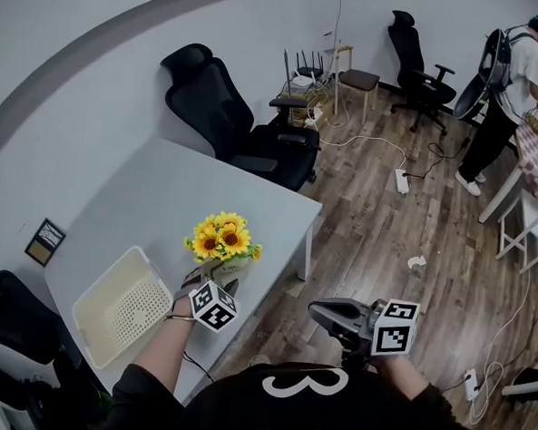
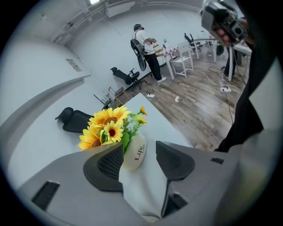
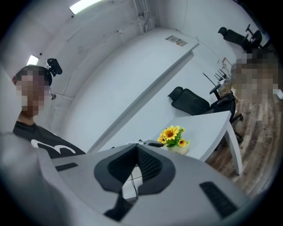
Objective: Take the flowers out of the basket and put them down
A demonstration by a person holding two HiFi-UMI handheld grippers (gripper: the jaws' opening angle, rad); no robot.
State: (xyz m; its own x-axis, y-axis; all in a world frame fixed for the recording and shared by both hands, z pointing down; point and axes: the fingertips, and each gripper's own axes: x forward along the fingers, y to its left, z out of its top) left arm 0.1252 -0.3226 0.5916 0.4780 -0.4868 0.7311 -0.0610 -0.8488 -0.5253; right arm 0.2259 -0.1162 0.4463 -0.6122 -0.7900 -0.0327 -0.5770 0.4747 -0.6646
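Observation:
A bunch of yellow sunflowers (image 1: pixel 222 237) in a small white pot (image 1: pixel 233 265) stands upright on the white table (image 1: pixel 152 202), near its front edge. My left gripper (image 1: pixel 215 275) is open just behind the pot. In the left gripper view the pot (image 2: pixel 135 152) sits between the spread jaws, close by the left pad with a gap to the right one, and the flowers (image 2: pixel 108 126) rise above them. The cream perforated basket (image 1: pixel 123 305) lies empty to the left. My right gripper (image 1: pixel 318 311) hangs shut over the floor, off the table, nothing in it; in its view the flowers (image 3: pixel 173 133) show far off.
A black office chair (image 1: pixel 247 135) stands behind the table and another (image 1: pixel 9 312) at the lower left. A power strip (image 1: pixel 401 180) and cables lie on the wooden floor. A person (image 1: pixel 508 88) works at a table (image 1: pixel 537 167) at the far right.

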